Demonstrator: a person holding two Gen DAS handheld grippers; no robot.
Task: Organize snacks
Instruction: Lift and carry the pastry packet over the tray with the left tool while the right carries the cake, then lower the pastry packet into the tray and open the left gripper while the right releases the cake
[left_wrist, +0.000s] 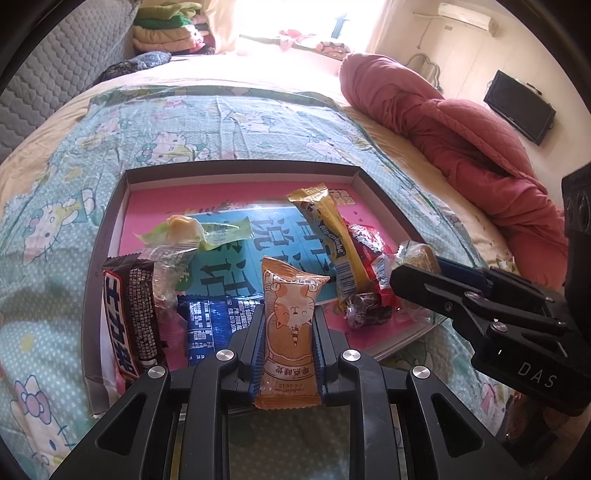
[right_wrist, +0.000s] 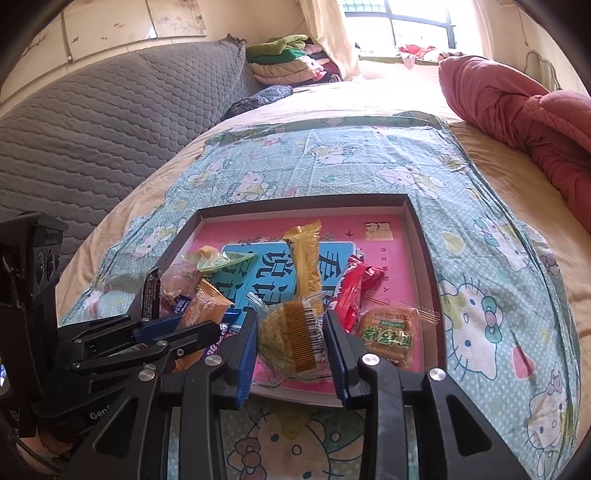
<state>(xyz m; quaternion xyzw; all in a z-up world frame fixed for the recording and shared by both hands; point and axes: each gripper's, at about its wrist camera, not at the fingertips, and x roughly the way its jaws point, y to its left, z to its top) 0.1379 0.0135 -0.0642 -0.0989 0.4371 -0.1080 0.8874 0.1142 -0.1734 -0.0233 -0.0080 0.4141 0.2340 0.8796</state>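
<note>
My left gripper (left_wrist: 288, 321) is shut on an orange packet with a cat print (left_wrist: 290, 291), held upright over the near edge of a shallow box tray (left_wrist: 240, 168). In the right wrist view, my right gripper (right_wrist: 291, 321) is shut on a clear-wrapped yellow pastry with a barcode (right_wrist: 291, 332), above the tray's near right part (right_wrist: 303, 201). Each gripper shows in the other's view: the right gripper (left_wrist: 421, 273) and the left gripper (right_wrist: 201, 330). Inside the tray lie a yellow bar (left_wrist: 332, 236), a red packet (left_wrist: 369, 251), a black bar (left_wrist: 129, 310), a blue packet (left_wrist: 210, 325) and a green-labelled biscuit (right_wrist: 388, 336).
The tray rests on a turquoise cartoon-cat cloth (right_wrist: 369, 162) spread over a bed. A bundled red quilt (left_wrist: 461, 133) lies to the right. A grey padded headboard (right_wrist: 92, 129) runs along the left, with folded clothes (right_wrist: 288, 59) stacked at the far end.
</note>
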